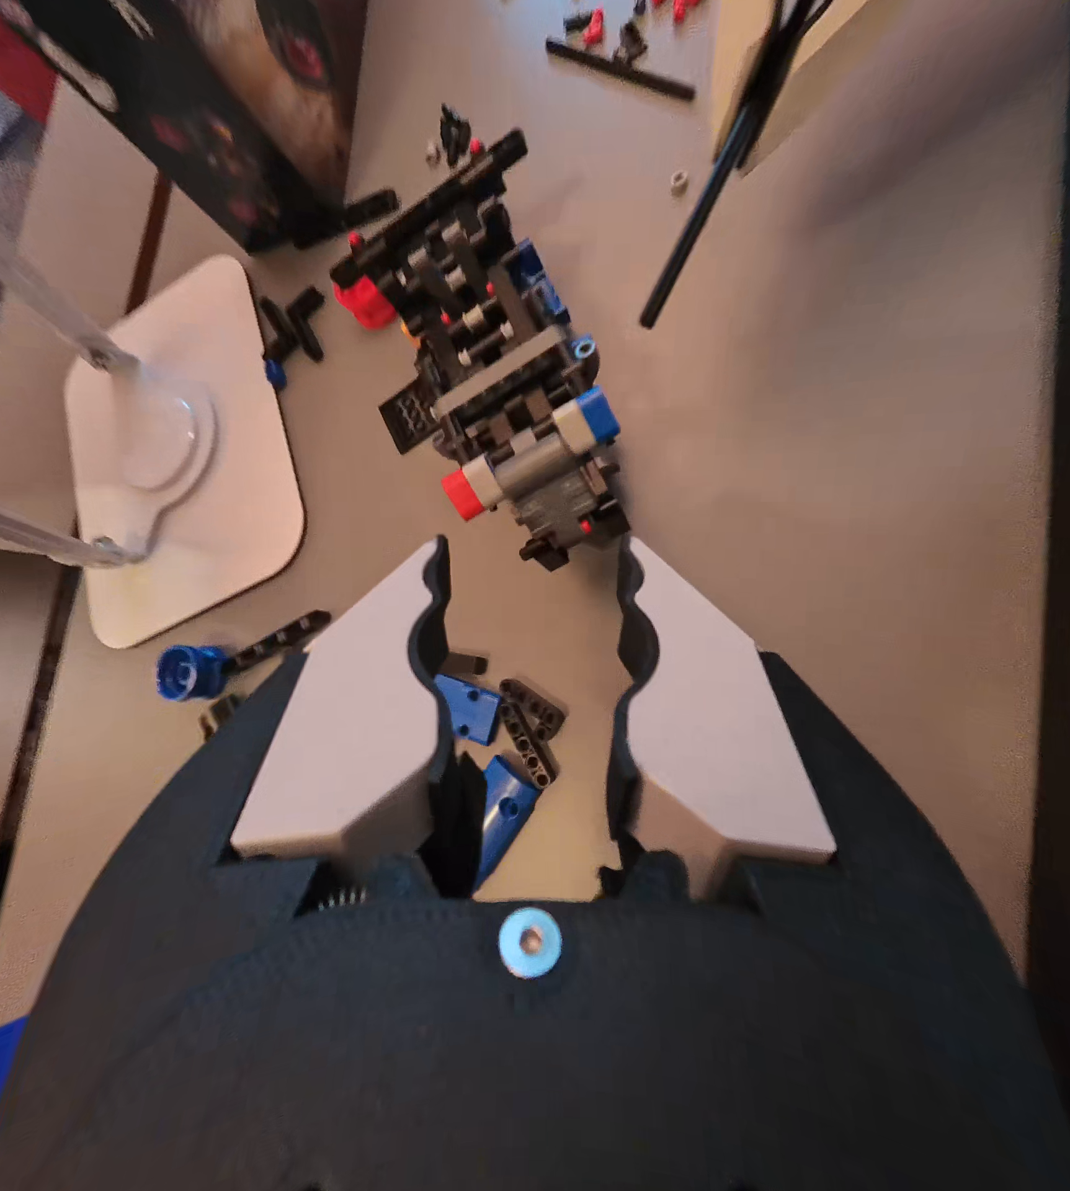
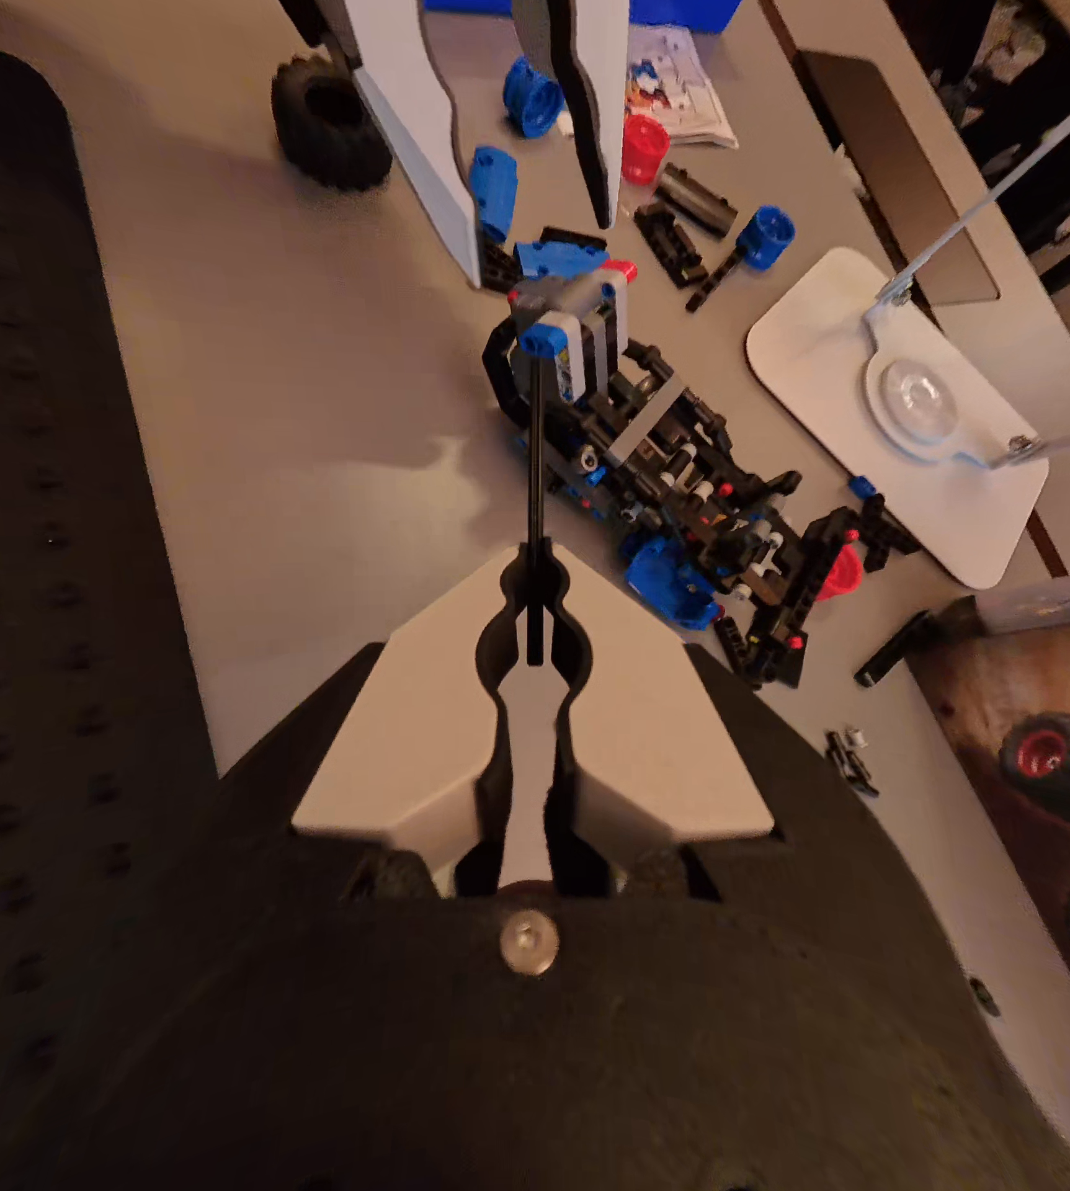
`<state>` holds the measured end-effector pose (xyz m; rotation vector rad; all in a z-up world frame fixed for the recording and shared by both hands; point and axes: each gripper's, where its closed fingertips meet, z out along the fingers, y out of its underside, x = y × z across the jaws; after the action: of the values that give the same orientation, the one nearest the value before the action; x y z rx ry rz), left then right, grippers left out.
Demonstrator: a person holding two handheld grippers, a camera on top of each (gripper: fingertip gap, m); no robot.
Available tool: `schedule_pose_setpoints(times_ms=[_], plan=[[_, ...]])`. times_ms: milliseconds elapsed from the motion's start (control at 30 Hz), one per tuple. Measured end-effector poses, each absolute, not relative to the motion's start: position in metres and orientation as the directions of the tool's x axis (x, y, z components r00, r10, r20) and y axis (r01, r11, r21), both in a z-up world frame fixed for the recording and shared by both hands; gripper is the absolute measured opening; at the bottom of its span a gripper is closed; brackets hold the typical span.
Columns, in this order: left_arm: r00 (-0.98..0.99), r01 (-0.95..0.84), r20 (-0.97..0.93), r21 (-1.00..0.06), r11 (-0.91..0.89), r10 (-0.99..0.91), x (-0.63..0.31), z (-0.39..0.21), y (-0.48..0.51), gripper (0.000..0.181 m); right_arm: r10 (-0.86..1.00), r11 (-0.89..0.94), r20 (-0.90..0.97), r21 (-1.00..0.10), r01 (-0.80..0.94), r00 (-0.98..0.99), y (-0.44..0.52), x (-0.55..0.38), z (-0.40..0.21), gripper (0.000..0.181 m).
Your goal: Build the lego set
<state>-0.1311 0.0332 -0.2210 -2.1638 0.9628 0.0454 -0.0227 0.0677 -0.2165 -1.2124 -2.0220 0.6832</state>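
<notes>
On the tabletop (image 2: 326, 387): chassis (image 2: 661, 464) half built, wheels loose; right gripper (image 2: 535, 554) jaws clamp black axle (image 2: 537, 464), left gripper (image 1: 535, 554) jaws open.

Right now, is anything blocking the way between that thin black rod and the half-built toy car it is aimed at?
Nothing visible does. The right gripper holds the black rod shut in its jaws, and the rod's far tip already reaches the blue end piece on the car. The left gripper hangs open beyond it.
</notes>
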Motion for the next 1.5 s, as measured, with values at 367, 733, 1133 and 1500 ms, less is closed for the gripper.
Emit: schedule_pose_setpoints(times_ms=[367, 733, 1133, 1500], plan=[[0.803, -0.499, -0.172, -0.716, -0.488, -0.570, -0.101, -0.239, 0.050, 0.021, 0.929, 0.368, 0.249, -0.699, 0.612, -0.275, 0.075, -0.018, -0.232, 0.000], [0.830, -0.472, -0.182, -0.734, -0.489, -0.527, -0.084, -0.239, 0.062, 0.019, 0.954, 0.300, 0.232, -0.717, 0.630, -0.190, 0.088, -0.007, -0.231, 0.000], [0.814, -0.503, -0.215, -0.725, -0.470, -0.539, -0.075, -0.240, 0.068, 0.018, 0.902, 0.399, 0.408, -0.655, 0.642, -0.144, 0.093, -0.014, -0.231, 0.000], [0.780, -0.527, -0.217, -0.733, -0.429, -0.587, -0.049, -0.241, 0.072, 0.017, 0.944, 0.326, 0.286, -0.724, 0.607, -0.165, 0.094, -0.028, -0.234, 0.000]])
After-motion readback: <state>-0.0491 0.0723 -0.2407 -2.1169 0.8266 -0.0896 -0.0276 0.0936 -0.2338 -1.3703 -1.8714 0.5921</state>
